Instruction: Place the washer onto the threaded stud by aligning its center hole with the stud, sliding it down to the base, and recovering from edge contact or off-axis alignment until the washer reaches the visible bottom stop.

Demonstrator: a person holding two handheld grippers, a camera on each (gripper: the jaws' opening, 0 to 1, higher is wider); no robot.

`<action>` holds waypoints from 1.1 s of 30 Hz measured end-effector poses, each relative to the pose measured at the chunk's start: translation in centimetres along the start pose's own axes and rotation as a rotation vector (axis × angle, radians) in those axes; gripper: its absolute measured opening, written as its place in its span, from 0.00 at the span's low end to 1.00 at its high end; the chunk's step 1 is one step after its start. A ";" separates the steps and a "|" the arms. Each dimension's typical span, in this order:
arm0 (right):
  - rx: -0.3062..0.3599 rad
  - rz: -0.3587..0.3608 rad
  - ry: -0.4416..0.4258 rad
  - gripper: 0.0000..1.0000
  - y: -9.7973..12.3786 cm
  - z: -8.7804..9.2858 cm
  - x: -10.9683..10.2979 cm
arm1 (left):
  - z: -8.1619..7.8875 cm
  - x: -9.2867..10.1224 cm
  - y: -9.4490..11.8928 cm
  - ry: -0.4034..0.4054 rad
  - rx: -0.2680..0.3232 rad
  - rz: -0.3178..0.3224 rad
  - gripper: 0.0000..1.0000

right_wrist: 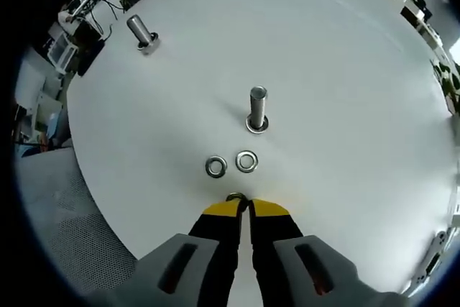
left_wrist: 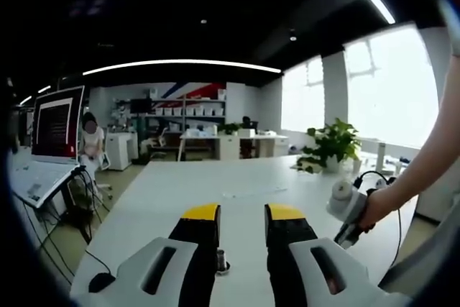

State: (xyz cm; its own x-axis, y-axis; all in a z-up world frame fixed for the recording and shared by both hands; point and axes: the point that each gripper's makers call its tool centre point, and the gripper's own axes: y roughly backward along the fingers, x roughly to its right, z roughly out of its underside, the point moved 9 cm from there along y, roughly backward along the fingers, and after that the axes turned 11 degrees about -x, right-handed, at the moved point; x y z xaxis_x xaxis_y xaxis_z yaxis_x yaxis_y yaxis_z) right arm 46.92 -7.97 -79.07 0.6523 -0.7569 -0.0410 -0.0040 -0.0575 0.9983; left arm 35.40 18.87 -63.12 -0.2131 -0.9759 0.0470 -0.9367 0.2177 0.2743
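In the right gripper view a threaded stud (right_wrist: 257,108) stands upright on the white table (right_wrist: 345,84), with a ring-shaped base or washer around its foot. Two loose washers (right_wrist: 215,167) (right_wrist: 246,161) lie flat side by side just in front of it. My right gripper (right_wrist: 237,205) is nearly closed, and the edge of a third washer (right_wrist: 236,197) peeks out at its yellow tips, short of the stud. A second stud (right_wrist: 142,32) stands far left. My left gripper (left_wrist: 243,213) is open above the table, a stud (left_wrist: 221,259) standing low between its jaws.
A person's hand holds the other gripper (left_wrist: 352,210) at the right of the left gripper view. A laptop (left_wrist: 54,131) on a stand and cables are off the table's left edge. A potted plant (left_wrist: 330,145) stands at the far right corner. A seated person (left_wrist: 90,141) is behind.
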 end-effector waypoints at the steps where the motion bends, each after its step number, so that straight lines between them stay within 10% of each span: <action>1: -0.002 0.001 0.001 0.06 0.1 0.0 -0.1 | 0.0 0.0 0.0 0.002 0.001 0.001 0.23; 33: -0.048 0.026 0.048 0.06 0.0 -0.4 -0.2 | 0.1 -0.1 -0.1 0.018 -0.006 0.002 0.25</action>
State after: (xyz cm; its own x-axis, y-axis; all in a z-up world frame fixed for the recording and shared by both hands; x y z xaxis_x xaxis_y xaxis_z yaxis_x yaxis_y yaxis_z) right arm 47.15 -7.55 -79.06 0.6884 -0.7252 -0.0137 0.0138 -0.0058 0.9999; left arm 35.51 18.99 -63.30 -0.2101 -0.9755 0.0648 -0.9346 0.2199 0.2795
